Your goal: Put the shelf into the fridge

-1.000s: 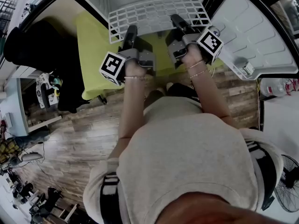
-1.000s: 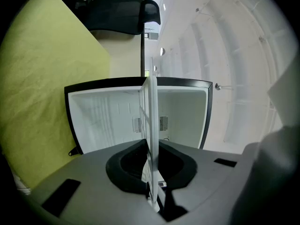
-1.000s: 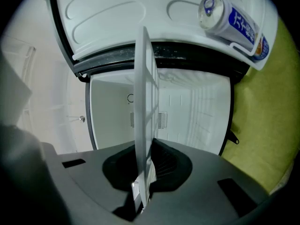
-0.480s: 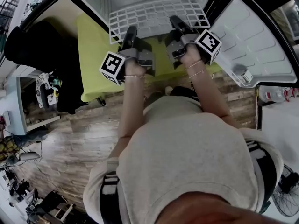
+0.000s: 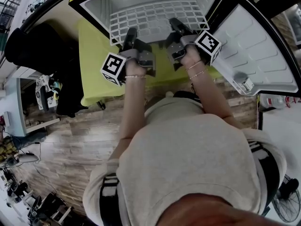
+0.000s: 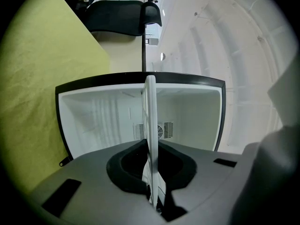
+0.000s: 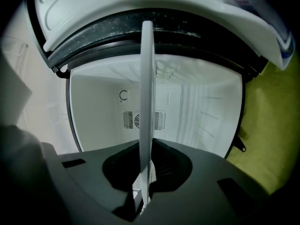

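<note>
Standing on a bench (image 5: 94,65) draped in yellow-green cloth, the small fridge (image 5: 96,8) has its door (image 5: 256,46) swung open to the right. Wooden floor (image 5: 70,140) lies below, with a black chair (image 5: 33,46) at the left and a fan (image 5: 288,206) in the lower right corner. The white wire shelf (image 5: 155,15) is level, its far part inside the fridge's opening. The left gripper (image 5: 130,33) has just been closing its jaws and pinches the shelf's near edge. The right gripper (image 5: 176,23), nearly closed, clamps the same edge. Compared with a second ago, grippers and shelf sit slightly deeper in the fridge.
</note>
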The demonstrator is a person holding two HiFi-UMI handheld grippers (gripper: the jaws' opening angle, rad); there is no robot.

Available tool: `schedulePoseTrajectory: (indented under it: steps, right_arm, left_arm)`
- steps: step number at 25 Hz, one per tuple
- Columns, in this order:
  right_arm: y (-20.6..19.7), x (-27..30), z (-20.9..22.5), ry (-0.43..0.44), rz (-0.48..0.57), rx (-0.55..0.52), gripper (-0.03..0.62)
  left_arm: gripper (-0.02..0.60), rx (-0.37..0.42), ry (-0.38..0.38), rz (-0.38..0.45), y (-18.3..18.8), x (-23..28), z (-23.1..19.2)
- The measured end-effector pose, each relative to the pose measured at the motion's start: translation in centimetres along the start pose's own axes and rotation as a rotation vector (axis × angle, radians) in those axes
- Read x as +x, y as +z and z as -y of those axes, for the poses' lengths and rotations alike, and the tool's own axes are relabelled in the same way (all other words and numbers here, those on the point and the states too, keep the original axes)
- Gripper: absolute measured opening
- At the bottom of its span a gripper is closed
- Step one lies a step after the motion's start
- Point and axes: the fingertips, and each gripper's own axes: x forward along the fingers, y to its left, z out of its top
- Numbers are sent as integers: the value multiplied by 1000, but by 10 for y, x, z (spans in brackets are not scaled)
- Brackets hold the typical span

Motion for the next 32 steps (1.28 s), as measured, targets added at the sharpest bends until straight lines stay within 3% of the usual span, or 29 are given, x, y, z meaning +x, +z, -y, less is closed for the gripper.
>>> schedulePoseTrajectory:
  steps: [13,32]
  right_arm:
    - [9,27,6,-15,-9,-9,23]
    - [17,41,8,22,5,-53,38]
  left_arm:
    - [28,4,14,0,9,27,-8]
    - [46,45,-40,13,13,40,-12]
